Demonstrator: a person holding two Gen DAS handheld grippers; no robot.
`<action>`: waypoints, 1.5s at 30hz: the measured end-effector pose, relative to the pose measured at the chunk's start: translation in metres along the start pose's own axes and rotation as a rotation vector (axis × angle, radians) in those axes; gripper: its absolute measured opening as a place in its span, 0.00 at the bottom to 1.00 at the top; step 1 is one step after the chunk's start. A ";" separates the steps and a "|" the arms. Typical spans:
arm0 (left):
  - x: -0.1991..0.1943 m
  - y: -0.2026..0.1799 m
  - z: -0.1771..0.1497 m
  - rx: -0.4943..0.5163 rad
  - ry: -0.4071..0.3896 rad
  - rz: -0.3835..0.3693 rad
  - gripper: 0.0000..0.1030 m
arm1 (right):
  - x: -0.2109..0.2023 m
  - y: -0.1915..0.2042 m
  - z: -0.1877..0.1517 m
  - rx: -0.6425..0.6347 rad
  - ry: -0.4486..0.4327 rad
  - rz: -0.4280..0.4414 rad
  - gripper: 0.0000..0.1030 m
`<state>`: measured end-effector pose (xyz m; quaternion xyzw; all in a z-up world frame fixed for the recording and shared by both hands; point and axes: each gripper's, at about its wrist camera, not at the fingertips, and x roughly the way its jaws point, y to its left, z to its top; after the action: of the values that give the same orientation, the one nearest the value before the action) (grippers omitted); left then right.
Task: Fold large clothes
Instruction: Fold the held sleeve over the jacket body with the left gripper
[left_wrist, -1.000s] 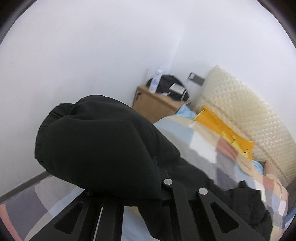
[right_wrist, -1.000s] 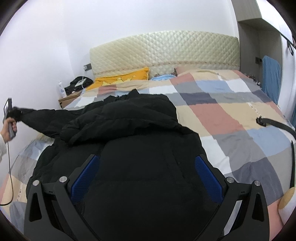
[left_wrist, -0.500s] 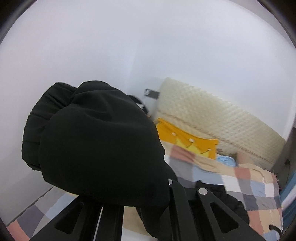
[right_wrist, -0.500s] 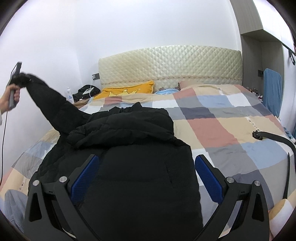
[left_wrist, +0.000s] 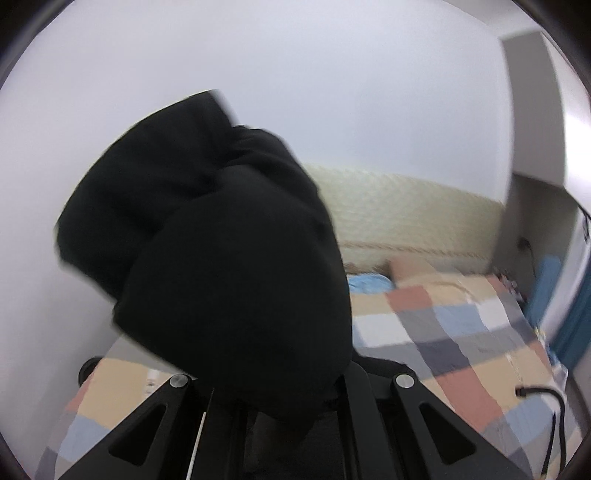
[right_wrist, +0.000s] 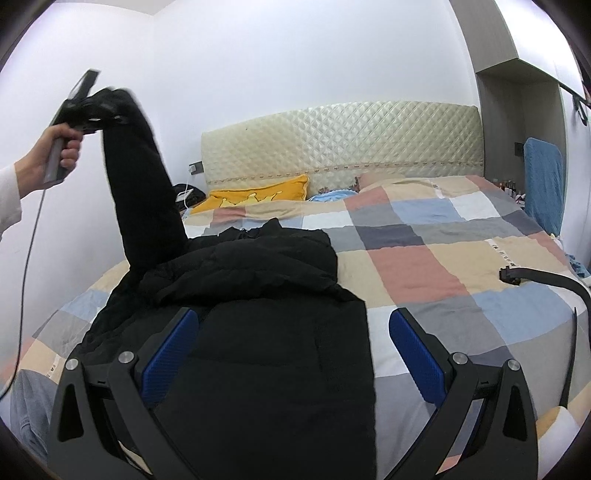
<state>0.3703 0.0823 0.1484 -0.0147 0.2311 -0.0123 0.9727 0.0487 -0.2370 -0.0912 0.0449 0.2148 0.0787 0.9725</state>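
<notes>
Sleeve (right_wrist: 144, 192) of the black padded jacket (right_wrist: 266, 332) is held up high by its cuff, well above the checked quilt (right_wrist: 443, 266), and I take that to be so it can swing over the jacket's body for the fold. The left gripper (right_wrist: 86, 110) is clamped on that cuff, gripped in the person's hand (right_wrist: 55, 151) with a cable trailing down from it. The jacket itself lies spread on the quilt's near left part, its collar pointing toward the quilted headboard (right_wrist: 340, 144). The right gripper (right_wrist: 291, 350) hovers over the jacket's lower half with its blue pads (right_wrist: 173, 343) spread wide and nothing between them, perhaps waiting to pin or smooth the body. From the left wrist view the bunched cuff (left_wrist: 229, 266) fills most of the frame and hides the fingertips, so how much cloth is pinched cannot be judged, and that view is blurred. The jacket's other sleeve is not to be made out, and its hem is cut off below the right gripper. A dark strap (right_wrist: 543, 280) lies on the quilt's right side, well apart from the jacket.
</notes>
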 end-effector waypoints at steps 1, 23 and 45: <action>0.005 -0.017 -0.002 0.020 0.007 -0.012 0.06 | -0.002 -0.002 0.000 0.003 -0.003 -0.002 1.00; 0.181 -0.265 -0.193 0.203 0.246 -0.105 0.06 | 0.009 -0.071 -0.003 0.250 -0.010 -0.011 1.00; 0.201 -0.275 -0.261 0.203 0.254 -0.004 0.79 | 0.041 -0.083 -0.011 0.284 0.056 -0.028 1.00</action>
<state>0.4279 -0.2045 -0.1657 0.0850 0.3497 -0.0393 0.9322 0.0917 -0.3112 -0.1276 0.1767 0.2514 0.0350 0.9510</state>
